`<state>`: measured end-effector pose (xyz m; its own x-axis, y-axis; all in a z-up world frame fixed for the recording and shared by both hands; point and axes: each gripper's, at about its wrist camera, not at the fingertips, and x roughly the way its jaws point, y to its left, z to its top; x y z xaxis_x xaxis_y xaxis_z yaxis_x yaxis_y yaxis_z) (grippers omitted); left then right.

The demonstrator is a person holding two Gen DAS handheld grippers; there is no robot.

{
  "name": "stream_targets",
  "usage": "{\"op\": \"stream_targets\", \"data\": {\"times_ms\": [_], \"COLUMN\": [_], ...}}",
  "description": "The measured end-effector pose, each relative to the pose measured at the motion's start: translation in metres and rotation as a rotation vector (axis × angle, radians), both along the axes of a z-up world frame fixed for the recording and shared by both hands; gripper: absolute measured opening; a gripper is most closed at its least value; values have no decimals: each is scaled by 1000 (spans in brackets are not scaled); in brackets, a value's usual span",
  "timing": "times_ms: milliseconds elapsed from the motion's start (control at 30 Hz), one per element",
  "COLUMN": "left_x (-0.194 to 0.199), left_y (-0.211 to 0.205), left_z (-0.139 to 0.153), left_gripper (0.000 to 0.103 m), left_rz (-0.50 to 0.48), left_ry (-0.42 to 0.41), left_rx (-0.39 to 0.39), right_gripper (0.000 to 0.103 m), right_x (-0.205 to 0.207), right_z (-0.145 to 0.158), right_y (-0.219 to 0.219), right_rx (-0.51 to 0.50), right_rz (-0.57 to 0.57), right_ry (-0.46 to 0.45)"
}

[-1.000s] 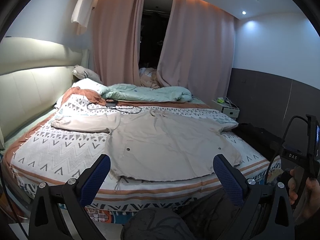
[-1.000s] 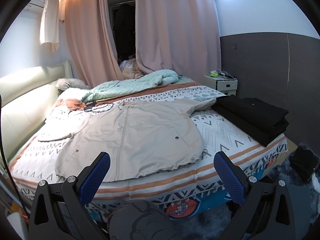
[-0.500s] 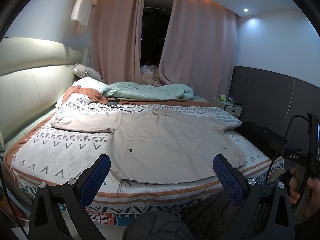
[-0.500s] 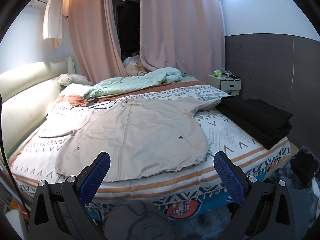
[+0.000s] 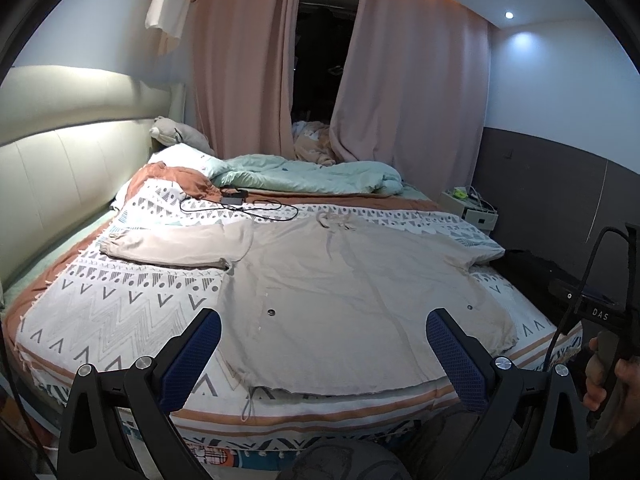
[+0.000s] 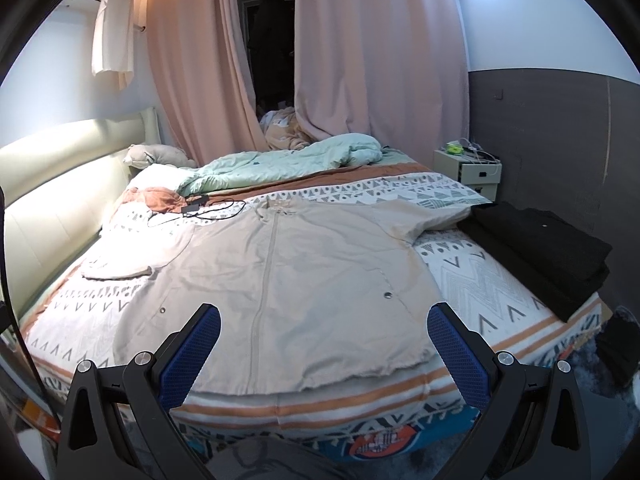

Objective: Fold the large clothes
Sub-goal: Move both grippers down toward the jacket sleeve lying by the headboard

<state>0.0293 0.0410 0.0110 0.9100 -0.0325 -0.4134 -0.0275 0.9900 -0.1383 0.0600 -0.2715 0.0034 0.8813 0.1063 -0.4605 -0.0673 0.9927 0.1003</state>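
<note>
A large beige zip jacket [image 5: 340, 288] lies spread flat, front up, on the patterned bed cover [image 5: 104, 316], its hem at the near bed edge. Its left sleeve [image 5: 172, 246] lies folded across the cover. The jacket also shows in the right wrist view [image 6: 280, 288]. My left gripper [image 5: 322, 344] is open and empty, held before the hem. My right gripper [image 6: 324, 340] is open and empty, also just short of the hem. The right gripper's body and the hand holding it show at the right edge of the left wrist view [image 5: 608, 344].
A stack of folded black clothes [image 6: 540, 248] lies on the bed's right side. A green duvet [image 5: 308, 176], pillows [image 5: 180, 136] and a black charger with cable [image 5: 240, 204] lie at the far end. A bedside cabinet [image 6: 468, 168] stands at the right wall. Curtains hang behind.
Both grippers have moved closer to the bed and a little higher, so the jacket looks larger. Both stay open. The jacket has not moved.
</note>
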Motion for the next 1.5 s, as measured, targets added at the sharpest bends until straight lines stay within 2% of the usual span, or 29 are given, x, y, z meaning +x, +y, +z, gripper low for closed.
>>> {"op": "stream_targets", "data": {"times_ms": [300,433,733,1033,1100,1233,1367,1500], "left_x": [63,93,147,191,200,221,241,260], "left_y": [32,52,106,162,175,202,230,257], "left_z": [-7,-11,-28,-49,-54,-65,-76,-88], "left_gripper": [103,103,101,95,90,86,81,76], "left_rz": [66,101,191,274,290,322,351,376], "left_ry": [29,49,115,168,181,208,230,246], "left_rx": [-8,-24,-55,-90,-100,-122,-157,-165], "right_gripper": [103,103,103,103,103,102,92,88], "right_x": [71,108,181,250,259,284,306,330], "right_z": [-7,-9,-13,-36,-42,-57,-72,-89], "right_y": [25,47,103,165,174,200,226,255], "right_rx": [6,-16,31,102,127,162,178,129], "right_rz": [77,109,203,280,292,327,346,352], "right_ry": [19,38,61,127,146,188,212,219]}}
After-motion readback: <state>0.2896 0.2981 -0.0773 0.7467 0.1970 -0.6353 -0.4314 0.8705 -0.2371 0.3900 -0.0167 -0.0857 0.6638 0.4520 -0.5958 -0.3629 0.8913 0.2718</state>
